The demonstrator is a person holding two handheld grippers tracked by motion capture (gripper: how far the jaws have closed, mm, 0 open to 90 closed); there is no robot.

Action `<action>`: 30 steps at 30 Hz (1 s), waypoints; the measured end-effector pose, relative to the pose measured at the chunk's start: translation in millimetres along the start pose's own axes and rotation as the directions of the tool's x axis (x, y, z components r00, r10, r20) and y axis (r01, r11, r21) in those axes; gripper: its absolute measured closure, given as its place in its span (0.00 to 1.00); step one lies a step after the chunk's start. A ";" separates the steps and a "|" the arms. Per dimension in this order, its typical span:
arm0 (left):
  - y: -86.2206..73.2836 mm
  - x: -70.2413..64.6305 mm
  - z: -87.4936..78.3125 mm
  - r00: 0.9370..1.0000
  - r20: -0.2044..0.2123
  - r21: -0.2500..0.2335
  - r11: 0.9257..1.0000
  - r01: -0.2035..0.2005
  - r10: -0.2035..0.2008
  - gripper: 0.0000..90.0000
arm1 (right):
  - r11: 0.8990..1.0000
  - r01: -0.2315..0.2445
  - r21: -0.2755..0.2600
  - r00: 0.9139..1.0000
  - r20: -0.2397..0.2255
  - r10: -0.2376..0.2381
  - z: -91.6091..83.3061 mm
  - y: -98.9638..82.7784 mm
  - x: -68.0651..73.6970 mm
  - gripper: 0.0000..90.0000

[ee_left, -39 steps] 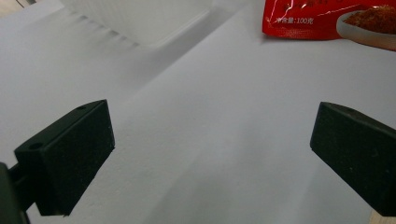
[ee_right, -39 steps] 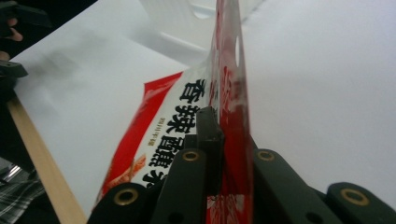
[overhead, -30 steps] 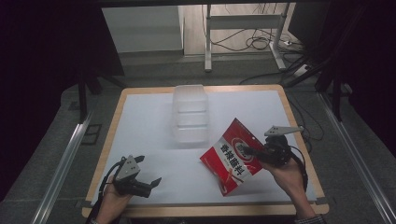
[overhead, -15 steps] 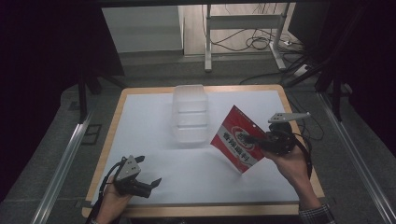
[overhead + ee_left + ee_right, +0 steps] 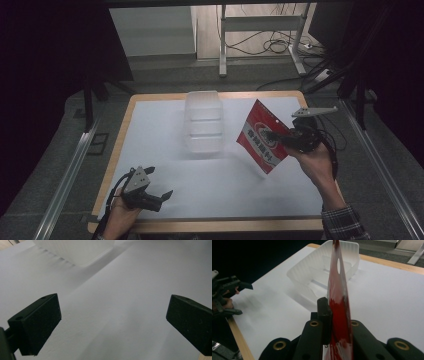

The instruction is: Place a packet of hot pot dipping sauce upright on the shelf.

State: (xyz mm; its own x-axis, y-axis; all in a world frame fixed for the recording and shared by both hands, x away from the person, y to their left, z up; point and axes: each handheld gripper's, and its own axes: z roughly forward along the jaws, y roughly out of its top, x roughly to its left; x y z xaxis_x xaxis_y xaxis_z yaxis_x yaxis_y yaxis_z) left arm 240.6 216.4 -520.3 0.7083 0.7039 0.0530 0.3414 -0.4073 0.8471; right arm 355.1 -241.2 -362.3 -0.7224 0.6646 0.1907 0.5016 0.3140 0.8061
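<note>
my right claw (image 5: pixel 278 136) is clenched on a flat red foil packet with a white printed label (image 5: pixel 262 136), its two black jaws pinching the packet's edge from both sides. in the right gripper view the packet (image 5: pixel 338 302) stands edge-on straight out of the jaws, so its print is unreadable there. it hangs in the air over the right part of the table, tilted, clear of the surface, and just to the right of a clear ribbed plastic container with inner compartments (image 5: pixel 203 128). my left claw (image 5: pixel 162 198) rests low at the near left corner, jaws spread wide with only bare white sheet between them.

the surface is a white sheet laid on a light wooden table (image 5: pixel 210 225), whose rim shows as a thin border. beyond it lie grey floor, a metal frame leg (image 5: pixel 222 45) and loose black cables (image 5: pixel 280 46); the sides of the room fall into darkness.

the lettering on the packet is too small to read from above. the container's contents cannot be made out through its cloudy walls, and in the left gripper view it (image 5: pixel 75 251) is cut off at the top edge.
</note>
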 end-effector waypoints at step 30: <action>-0.8 1.0 -0.8 1.000 0.011 -0.002 1.000 0.002 -0.001 0.00 | 0.991 0.130 0.004 0.989 -0.074 -0.130 46.8 82.6 5.0 0.97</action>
State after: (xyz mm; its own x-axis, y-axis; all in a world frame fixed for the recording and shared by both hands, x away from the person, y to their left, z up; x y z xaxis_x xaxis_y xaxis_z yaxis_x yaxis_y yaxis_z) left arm 240.5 217.9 -520.5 0.7144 0.6982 0.0461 0.3412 -0.4050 0.8483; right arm 415.2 -180.3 -320.9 -0.8147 0.5661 0.1258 0.4051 0.4005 0.8219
